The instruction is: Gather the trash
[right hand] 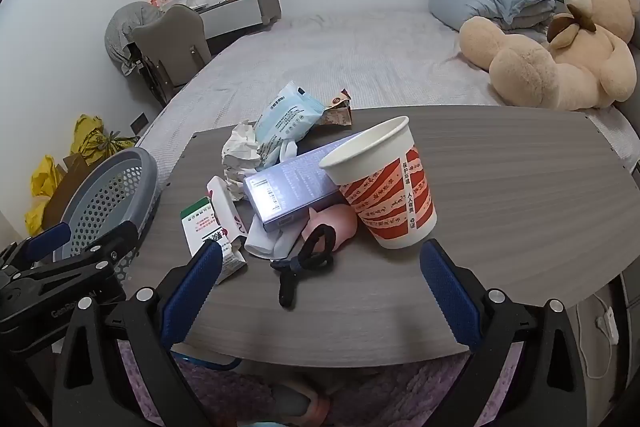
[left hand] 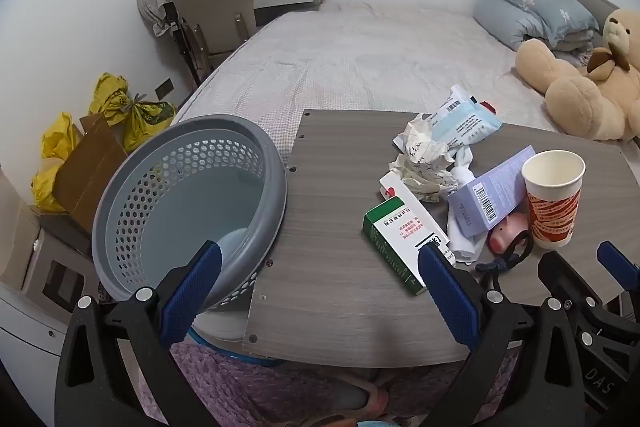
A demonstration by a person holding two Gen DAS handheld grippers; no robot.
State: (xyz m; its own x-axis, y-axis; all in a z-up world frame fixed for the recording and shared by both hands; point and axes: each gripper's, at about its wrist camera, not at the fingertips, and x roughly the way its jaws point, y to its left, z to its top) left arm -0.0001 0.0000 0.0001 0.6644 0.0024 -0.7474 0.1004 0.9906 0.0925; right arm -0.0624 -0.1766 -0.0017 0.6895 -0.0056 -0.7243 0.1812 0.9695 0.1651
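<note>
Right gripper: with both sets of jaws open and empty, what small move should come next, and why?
Probably ease the right gripper forward to straddle the paper cup. The cup stands upright at the near edge of the trash pile, just ahead of the open jaws, and the grey basket waits at the table's left edge.

The left claw [left hand: 320,279], a black plastic frame of angular, triangular-braced arms, carried two long fingers [left hand: 192,291] faced with blue, finely textured pads. Round silver screw heads dotted its pivots. The right claw [right hand: 320,281] was built alike, black with blue pads and silver screws; white lettering marked the black housings where each claw showed in the other's view.
</note>
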